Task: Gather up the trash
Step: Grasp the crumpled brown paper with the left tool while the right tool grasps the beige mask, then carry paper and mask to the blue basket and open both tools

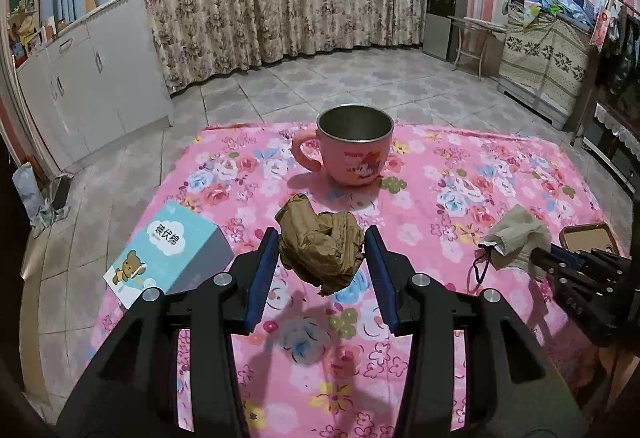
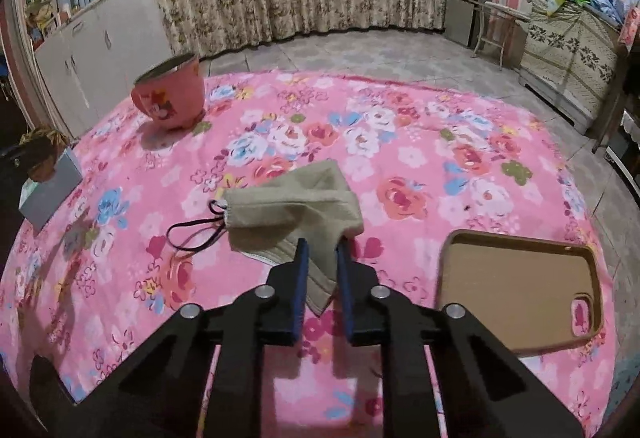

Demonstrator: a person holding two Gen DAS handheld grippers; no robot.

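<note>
Leftmost on the pink flowered cloth (image 1: 460, 174) lies a tissue box (image 1: 176, 250) with a bear printed on it, at the table's left edge; just right of it the left gripper (image 1: 322, 238) holds a crumpled brown paper wad (image 1: 320, 244) between its blue pads, jaws about half open and pressed on the wad's two sides, the wad lifted clear of the cloth with its shadow below; farther off, behind the wad, a pink cartoon mug (image 1: 352, 148) stands upright, handle to the left, its steel inside showing; to the right, near the table's right side, a beige drawstring pouch (image 2: 296, 206) lies flat, its black cord (image 2: 192, 236) looping out to the left; the right gripper (image 2: 322, 250) is closed nearly all the way on the pouch's near edge, the fabric pinched between the blue pads; rightmost and just beside that gripper a tan phone case (image 2: 516, 286) lies open side up, apart from the pouch; beyond the table are a tiled floor (image 1: 340, 74), white cabinets (image 1: 92, 78) on the left and a patterned curtain (image 1: 280, 6) along the far wall.
</note>
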